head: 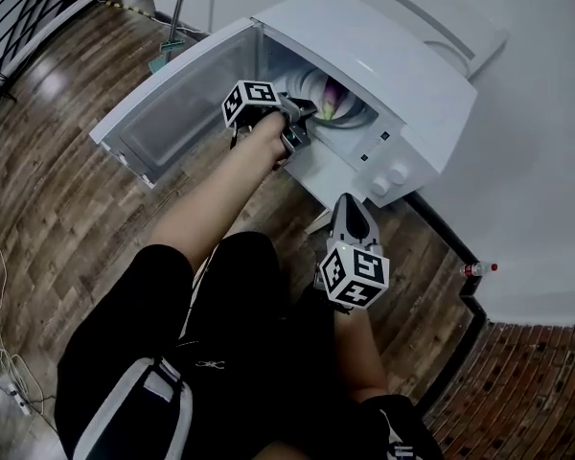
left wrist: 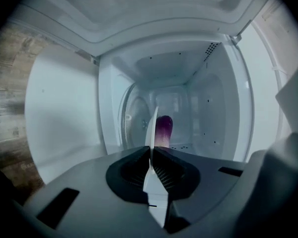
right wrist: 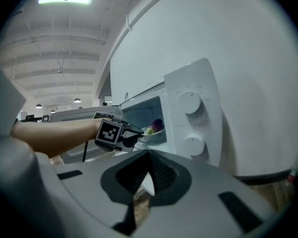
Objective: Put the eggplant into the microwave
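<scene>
The purple eggplant (head: pixel 328 97) lies on a white dish (right wrist: pixel 156 131) inside the open white microwave (head: pixel 393 75). My left gripper (head: pixel 302 123) reaches into the cavity mouth and is shut on the dish's near rim (left wrist: pixel 151 133). In the left gripper view the eggplant (left wrist: pixel 163 130) shows just beyond the jaws, with the cavity walls all round. From the right gripper view I see the left gripper (right wrist: pixel 131 133) holding the dish at the opening. My right gripper (head: pixel 350 201) hangs lower, in front of the microwave's knob panel (right wrist: pixel 191 123), with its jaws together and nothing in them.
The microwave door (head: pixel 172 113) swings out wide to the left over the wooden floor. A white wall runs behind and to the right. A small red-capped bottle (head: pixel 479 269) stands by the black skirting. Cables (head: pixel 5 372) lie on the floor at far left.
</scene>
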Demonstrator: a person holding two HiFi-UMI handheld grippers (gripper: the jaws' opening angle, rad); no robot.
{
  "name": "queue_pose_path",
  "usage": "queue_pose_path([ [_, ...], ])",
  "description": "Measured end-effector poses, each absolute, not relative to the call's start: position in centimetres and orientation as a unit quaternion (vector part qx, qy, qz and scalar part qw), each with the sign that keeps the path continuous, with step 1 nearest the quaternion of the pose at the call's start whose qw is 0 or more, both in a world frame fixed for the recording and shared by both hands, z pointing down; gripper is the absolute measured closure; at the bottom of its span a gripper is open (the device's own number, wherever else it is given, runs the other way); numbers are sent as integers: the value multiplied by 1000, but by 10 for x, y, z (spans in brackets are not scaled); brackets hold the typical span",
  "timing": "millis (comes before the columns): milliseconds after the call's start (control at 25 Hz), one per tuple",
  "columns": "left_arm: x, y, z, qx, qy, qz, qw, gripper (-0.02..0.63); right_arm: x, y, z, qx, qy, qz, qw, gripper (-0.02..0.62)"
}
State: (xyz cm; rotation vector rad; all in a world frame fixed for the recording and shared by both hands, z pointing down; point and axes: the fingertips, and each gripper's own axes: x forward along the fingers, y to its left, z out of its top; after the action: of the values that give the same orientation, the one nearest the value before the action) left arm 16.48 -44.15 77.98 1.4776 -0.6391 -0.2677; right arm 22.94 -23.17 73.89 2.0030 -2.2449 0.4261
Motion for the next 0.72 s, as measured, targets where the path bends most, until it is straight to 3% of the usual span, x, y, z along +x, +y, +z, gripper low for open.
queue_pose_path([
  [520, 180, -452, 790, 685, -313, -44, 656, 584, 246, -220, 741, 673, -725, 138, 48, 590],
  [720, 167, -460, 792, 741, -377, 23, 555, 543, 243, -215, 742, 669, -728, 138, 52, 589],
])
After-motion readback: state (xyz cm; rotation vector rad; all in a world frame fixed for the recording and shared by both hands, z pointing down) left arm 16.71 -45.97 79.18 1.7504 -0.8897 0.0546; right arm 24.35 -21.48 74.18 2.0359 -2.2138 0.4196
